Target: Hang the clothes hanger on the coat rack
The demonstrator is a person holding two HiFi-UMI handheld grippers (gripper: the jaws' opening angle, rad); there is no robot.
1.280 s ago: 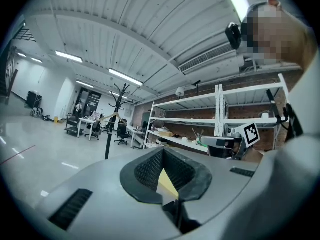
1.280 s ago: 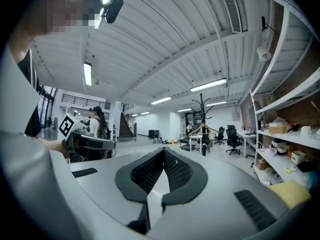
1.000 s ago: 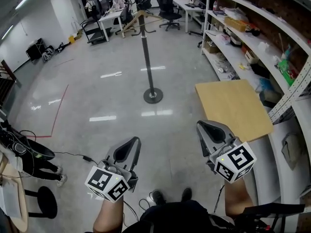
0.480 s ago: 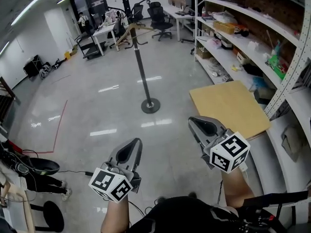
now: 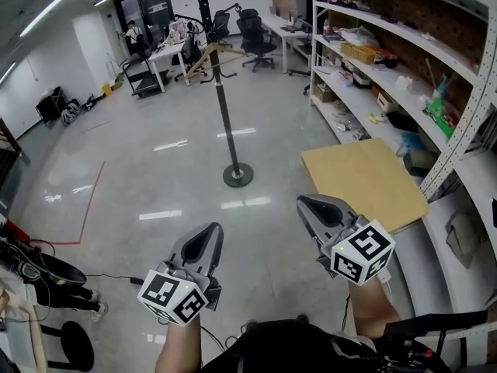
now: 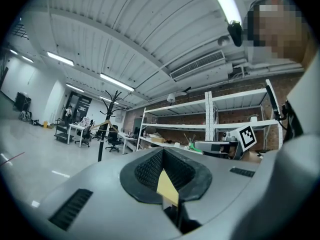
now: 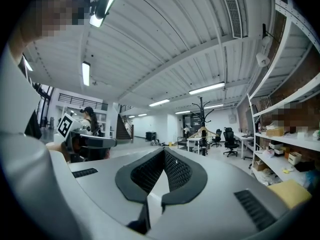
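Note:
A black coat rack (image 5: 225, 111) stands on the shiny floor some way ahead of me, on a round base (image 5: 238, 176). A wooden clothes hanger (image 5: 211, 53) hangs from one of its upper arms. My left gripper (image 5: 202, 245) and right gripper (image 5: 312, 208) are low in the head view, far short of the rack, both shut with nothing between the jaws. The left gripper view shows the rack (image 6: 101, 141) and hanger (image 6: 103, 124) far off beyond its jaws (image 6: 162, 159). In the right gripper view the rack (image 7: 202, 119) and hanger (image 7: 203, 132) are also distant.
A light wooden tabletop (image 5: 365, 179) lies to my right beside long metal shelves (image 5: 404, 68) full of clutter. Office chairs (image 5: 255, 28) and desks (image 5: 167, 49) stand behind the rack. A black stool (image 5: 74, 340) and cables are at my lower left.
The view has tilted up and moved slightly forward, so the rack's top and hanger show more fully. Both grippers keep about the same position and stay shut.

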